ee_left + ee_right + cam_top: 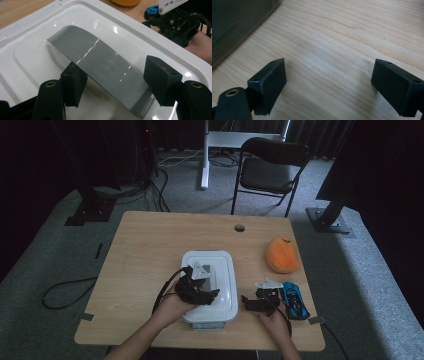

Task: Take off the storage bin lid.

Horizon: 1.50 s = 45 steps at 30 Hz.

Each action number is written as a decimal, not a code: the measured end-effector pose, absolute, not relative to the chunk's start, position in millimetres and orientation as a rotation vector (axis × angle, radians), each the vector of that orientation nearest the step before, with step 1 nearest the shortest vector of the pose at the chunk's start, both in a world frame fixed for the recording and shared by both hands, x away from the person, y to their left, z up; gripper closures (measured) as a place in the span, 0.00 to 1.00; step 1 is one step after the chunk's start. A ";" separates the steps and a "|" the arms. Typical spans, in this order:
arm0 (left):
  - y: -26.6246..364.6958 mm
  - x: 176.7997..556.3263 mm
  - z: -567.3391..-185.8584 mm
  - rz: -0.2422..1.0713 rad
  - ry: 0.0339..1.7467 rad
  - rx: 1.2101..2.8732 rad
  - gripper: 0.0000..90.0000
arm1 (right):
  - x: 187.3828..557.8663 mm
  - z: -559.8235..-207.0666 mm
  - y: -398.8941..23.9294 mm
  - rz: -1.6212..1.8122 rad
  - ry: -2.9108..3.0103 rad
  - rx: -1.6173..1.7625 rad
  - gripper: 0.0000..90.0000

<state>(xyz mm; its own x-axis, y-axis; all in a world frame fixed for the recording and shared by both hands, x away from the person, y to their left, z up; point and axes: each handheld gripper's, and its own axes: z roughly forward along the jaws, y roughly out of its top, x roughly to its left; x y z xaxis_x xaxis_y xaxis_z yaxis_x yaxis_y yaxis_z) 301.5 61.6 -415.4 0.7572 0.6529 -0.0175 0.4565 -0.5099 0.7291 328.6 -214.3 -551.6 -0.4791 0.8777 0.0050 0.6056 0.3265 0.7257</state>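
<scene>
Orange plush [283,255] and blue toy car [296,301] on table [145,245]; folding chair [270,170] beyond

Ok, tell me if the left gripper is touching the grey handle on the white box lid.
Cannot tell. In the left gripper view, the left gripper straddles the grey handle; contact is unclear.

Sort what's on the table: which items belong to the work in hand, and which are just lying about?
In use:
- white lidded box
- its grey handle, between the left gripper pads, not clearly pinched

Lying about:
- orange plush toy
- blue toy car
- right gripper, open over bare table
</scene>
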 end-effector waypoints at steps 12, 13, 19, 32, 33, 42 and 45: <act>63.6 293.8 -406.3 0.316 0.754 2.182 0.51 | 328.6 -551.7 -214.1 0.955 2.206 1.315 0.13; 63.7 292.7 -405.1 0.317 0.747 2.178 0.52 | 328.6 -551.7 -214.2 0.954 2.206 1.313 0.13; 68.6 289.3 -395.0 0.304 0.735 2.125 0.56 | 328.8 -551.8 -214.4 0.954 2.206 1.308 0.13; 84.6 288.4 -383.5 0.369 0.760 2.075 0.60 | 328.7 -551.8 -214.4 0.952 2.207 1.310 0.13; 85.7 288.1 -382.9 0.373 0.765 2.065 0.60 | 328.7 -551.7 -214.3 0.953 2.207 1.311 0.13; 96.7 284.5 -373.7 0.391 0.768 2.023 0.64 | 328.7 -551.8 -214.3 0.954 2.206 1.312 0.13; 101.2 284.1 -371.4 0.395 0.772 2.012 0.64 | 328.7 -551.8 -214.3 0.953 2.206 1.310 0.13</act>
<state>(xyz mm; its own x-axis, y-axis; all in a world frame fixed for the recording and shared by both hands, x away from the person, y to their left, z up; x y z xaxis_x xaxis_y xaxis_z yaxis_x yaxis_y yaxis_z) 284.1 101.2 -371.4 0.7521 0.6585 -0.0248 0.3647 -0.3846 0.8480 328.7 -214.3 -551.8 -0.4794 0.8776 0.0029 0.6035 0.3272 0.7271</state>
